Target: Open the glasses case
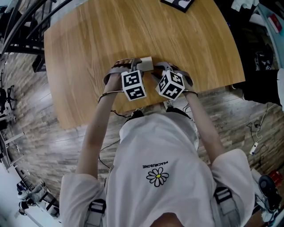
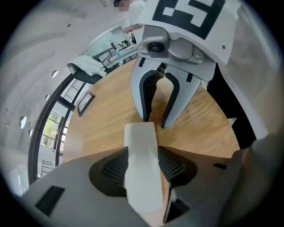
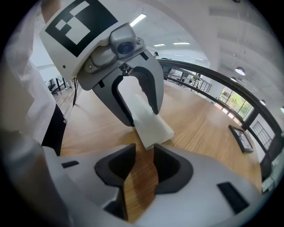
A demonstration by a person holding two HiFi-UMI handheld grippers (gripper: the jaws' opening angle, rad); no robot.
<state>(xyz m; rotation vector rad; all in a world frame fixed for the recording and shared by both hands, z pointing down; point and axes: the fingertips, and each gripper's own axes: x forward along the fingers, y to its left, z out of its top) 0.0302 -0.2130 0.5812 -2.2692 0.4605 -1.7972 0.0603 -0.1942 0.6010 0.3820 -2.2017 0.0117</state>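
A white glasses case (image 1: 145, 63) lies shut on the wooden table (image 1: 88, 44) near its front edge, between both grippers. In the left gripper view the case (image 2: 142, 177) runs lengthwise between the pads of my left gripper (image 2: 143, 150), which press on its two long sides. The right gripper (image 2: 155, 122) stands at the case's far end. In the right gripper view only the near corner of the case (image 3: 153, 126) reaches between the tips of my right gripper (image 3: 144, 148), which pinch it. Bare wood shows through the rest of that gap.
A dark flat frame (image 1: 177, 3) lies at the table's far edge. The table's front edge (image 1: 133, 111) runs just under the two marker cubes. Wood plank floor with cables surrounds the table, and dark clutter (image 1: 262, 84) stands at the right.
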